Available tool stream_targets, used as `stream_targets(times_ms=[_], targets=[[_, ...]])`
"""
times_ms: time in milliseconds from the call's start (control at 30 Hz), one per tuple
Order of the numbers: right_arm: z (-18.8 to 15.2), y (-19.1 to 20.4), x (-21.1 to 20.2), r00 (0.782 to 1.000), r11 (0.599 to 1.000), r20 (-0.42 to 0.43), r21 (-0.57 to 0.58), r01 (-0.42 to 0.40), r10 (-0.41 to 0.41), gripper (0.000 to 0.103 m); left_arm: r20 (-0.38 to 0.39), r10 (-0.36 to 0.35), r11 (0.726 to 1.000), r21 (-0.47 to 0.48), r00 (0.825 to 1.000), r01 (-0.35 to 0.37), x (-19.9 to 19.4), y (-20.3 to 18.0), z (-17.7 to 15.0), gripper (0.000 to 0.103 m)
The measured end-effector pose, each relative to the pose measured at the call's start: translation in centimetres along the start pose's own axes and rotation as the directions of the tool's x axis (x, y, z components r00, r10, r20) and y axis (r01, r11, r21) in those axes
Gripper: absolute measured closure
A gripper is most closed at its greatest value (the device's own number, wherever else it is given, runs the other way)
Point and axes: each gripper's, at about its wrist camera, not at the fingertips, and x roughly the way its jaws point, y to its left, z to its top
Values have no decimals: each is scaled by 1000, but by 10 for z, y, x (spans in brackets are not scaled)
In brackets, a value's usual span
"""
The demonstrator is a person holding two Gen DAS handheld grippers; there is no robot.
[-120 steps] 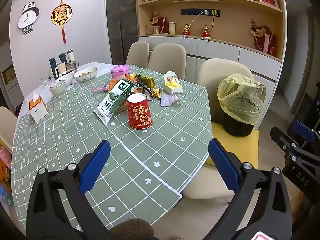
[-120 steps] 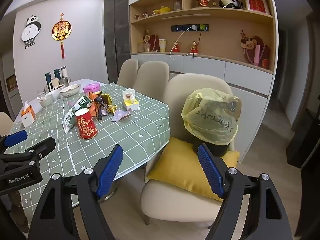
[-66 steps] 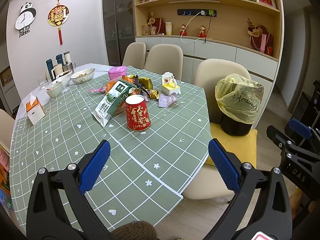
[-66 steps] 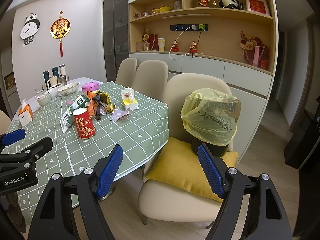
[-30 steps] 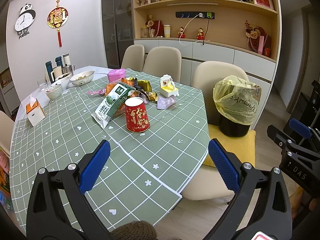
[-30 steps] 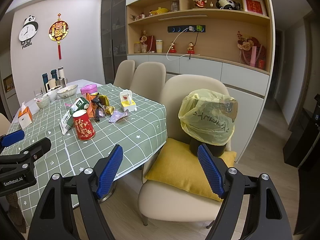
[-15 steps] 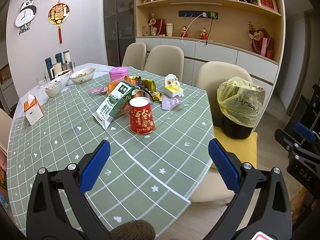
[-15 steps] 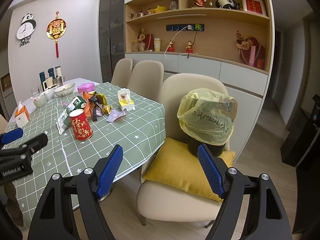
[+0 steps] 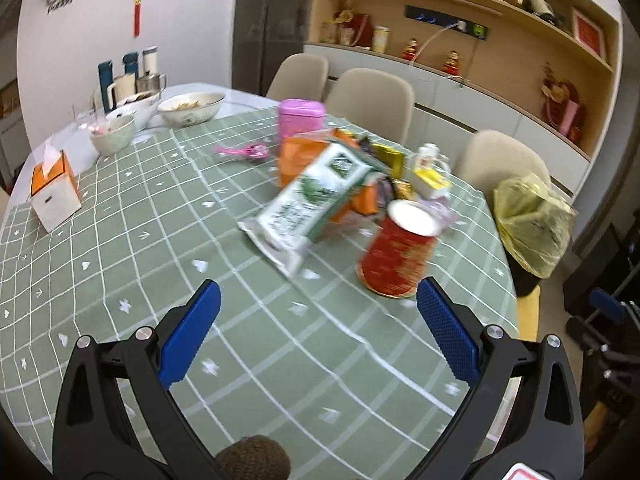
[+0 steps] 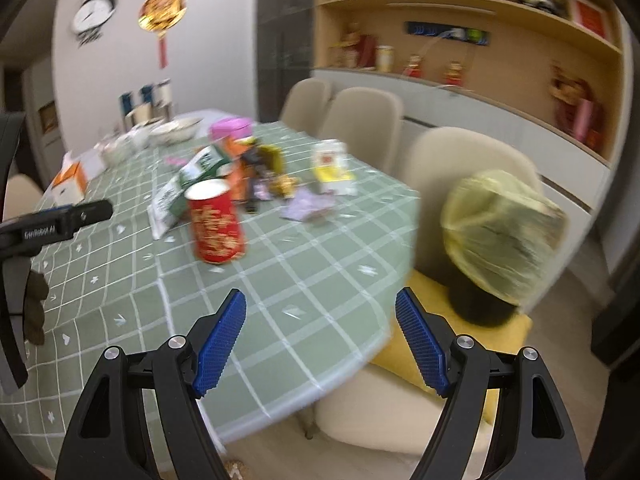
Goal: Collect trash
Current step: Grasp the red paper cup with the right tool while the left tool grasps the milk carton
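Observation:
A red paper cup stands upright on the green checked table. Behind it lie a green and white carton, orange and gold wrappers and a small yellow and white box. A black bin lined with a yellow bag sits on a chair to the right. My left gripper hangs open over the table, short of the cup. My right gripper is open above the table's near edge. Both hold nothing.
Bowls, flasks and a tissue box stand at the table's far left. A pink tin sits behind the trash. Beige chairs ring the far side. A yellow cushion lies under the bin. Shelves line the back wall.
Both grippers have moved forward and down over the table; the cup and trash pile appear larger and nearer. The views are motion-blurred. Both pairs of jaws stay open.

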Motion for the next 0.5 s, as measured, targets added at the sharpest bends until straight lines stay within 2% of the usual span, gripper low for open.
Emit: stream_targets(times_ms=[100, 167, 233, 300, 433, 467, 500], targets=[[19, 29, 32, 997, 997, -6, -27, -73, 73, 30, -3, -8, 999, 34, 1000, 8, 12, 22, 3, 9], [32, 49, 54, 994, 993, -9, -49, -110, 110, 29, -51, -24, 999, 41, 998, 26, 22, 34, 3, 9], [45, 66, 74, 993, 990, -8, -74, -120, 119, 29, -94, -31, 998, 42, 995, 36, 33, 48, 3, 9], [57, 82, 95, 993, 988, -10, -103, -116, 115, 30, -100, -23, 999, 43, 995, 28, 39, 58, 4, 9], [72, 102, 132, 993, 987, -50, -120, -109, 103, 29, -128, -79, 997, -11, 989, 79, 52, 80, 11, 9], [74, 104, 140, 993, 987, -70, -123, -105, 97, 31, -139, -96, 995, -20, 986, 94, 56, 84, 13, 9], [76, 103, 145, 991, 986, -85, -118, -114, 105, 37, -147, -107, 994, -25, 983, 104, 60, 85, 14, 11]])
